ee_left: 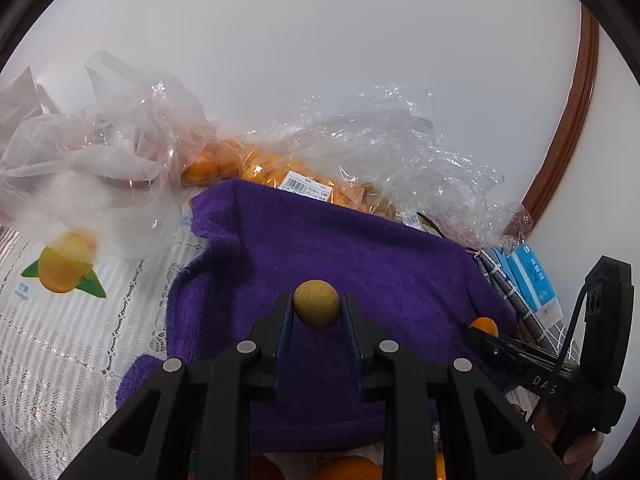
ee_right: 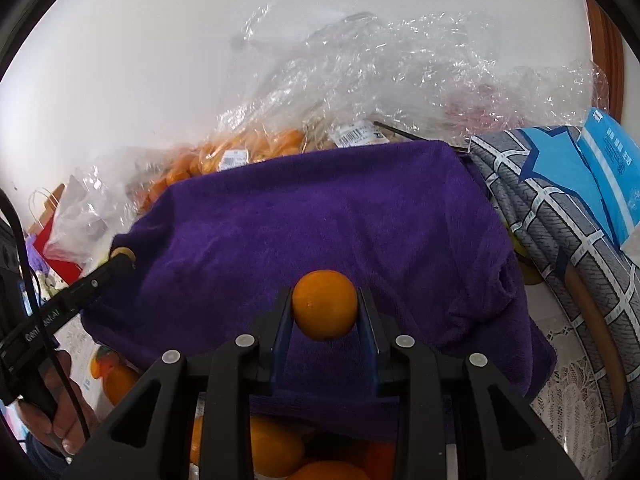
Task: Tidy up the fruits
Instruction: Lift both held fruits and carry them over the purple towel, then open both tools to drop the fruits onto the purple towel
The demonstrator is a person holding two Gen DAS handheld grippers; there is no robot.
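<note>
My left gripper (ee_left: 317, 307) is shut on a small tan, rough-skinned round fruit (ee_left: 317, 308), held above a purple towel (ee_left: 360, 248). My right gripper (ee_right: 325, 307) is shut on a small orange (ee_right: 325, 304), also over the purple towel (ee_right: 320, 216). Each gripper shows in the other's view: the right gripper (ee_left: 482, 330) with its orange (ee_left: 485, 325) at the right, the left gripper (ee_right: 120, 258) with its tan fruit (ee_right: 122, 253) at the left. Clear plastic bags of small oranges (ee_left: 256, 170) (ee_right: 240, 152) lie behind the towel. More oranges (ee_right: 276, 448) lie below the right gripper's fingers.
Crumpled clear plastic bags (ee_left: 100, 148) lie at the back left on a white lace tablecloth (ee_left: 60, 340). A mango-printed carton (ee_left: 60, 268) sits left. A grey patterned cloth (ee_right: 560, 232) and a blue packet (ee_right: 616, 176) lie right. A white wall stands behind. A hand (ee_right: 60, 412) holds the left gripper.
</note>
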